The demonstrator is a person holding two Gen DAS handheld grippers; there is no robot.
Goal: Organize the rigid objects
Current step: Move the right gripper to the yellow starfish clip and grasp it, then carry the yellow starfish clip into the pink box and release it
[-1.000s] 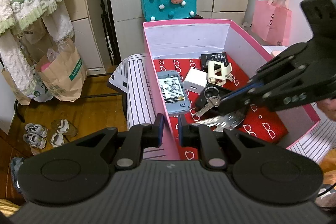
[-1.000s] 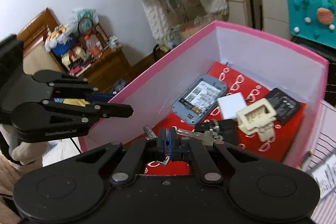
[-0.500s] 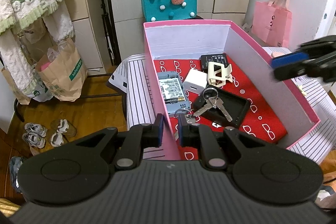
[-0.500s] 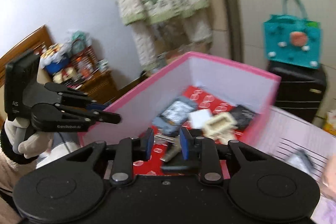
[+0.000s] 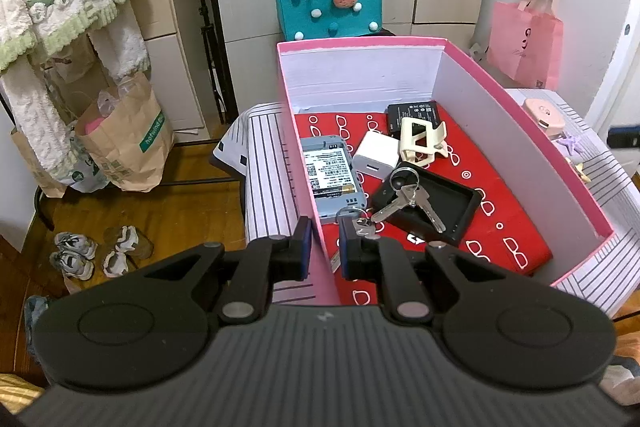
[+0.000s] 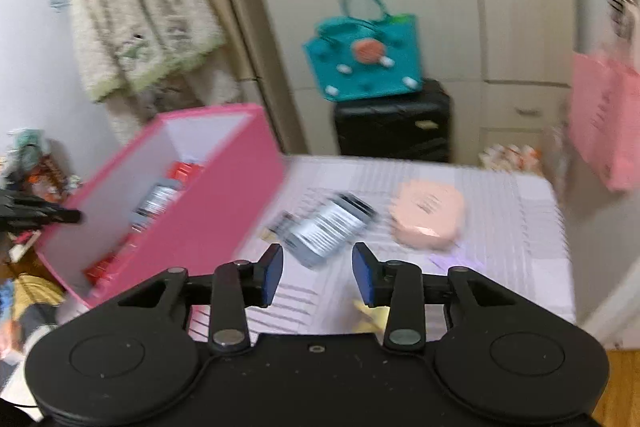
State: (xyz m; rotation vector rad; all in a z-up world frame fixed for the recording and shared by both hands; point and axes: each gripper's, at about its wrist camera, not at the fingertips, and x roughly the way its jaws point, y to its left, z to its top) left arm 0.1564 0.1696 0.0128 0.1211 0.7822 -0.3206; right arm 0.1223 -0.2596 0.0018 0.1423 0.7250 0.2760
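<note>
Left gripper (image 5: 324, 243) is clamped on the near wall of the pink box (image 5: 520, 115), pinching the cardboard. Inside the box: grey phone (image 5: 330, 173), white charger (image 5: 378, 159), keys (image 5: 408, 201) on a black tray (image 5: 448, 205). Right of the box, the right gripper (image 6: 318, 273) hangs over the striped cloth (image 6: 508, 211), jaws opening, nothing between them, a blurry barcoded thing (image 6: 328, 227) just ahead.

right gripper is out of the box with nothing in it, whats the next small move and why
Probably ease the right gripper forward and down over the grey barcoded item lying on the striped cloth just ahead. Its jaws are opening with nothing between them, that item is the nearest one outside the pink box, and the left gripper is clamped on the box wall, steadying it.
</note>
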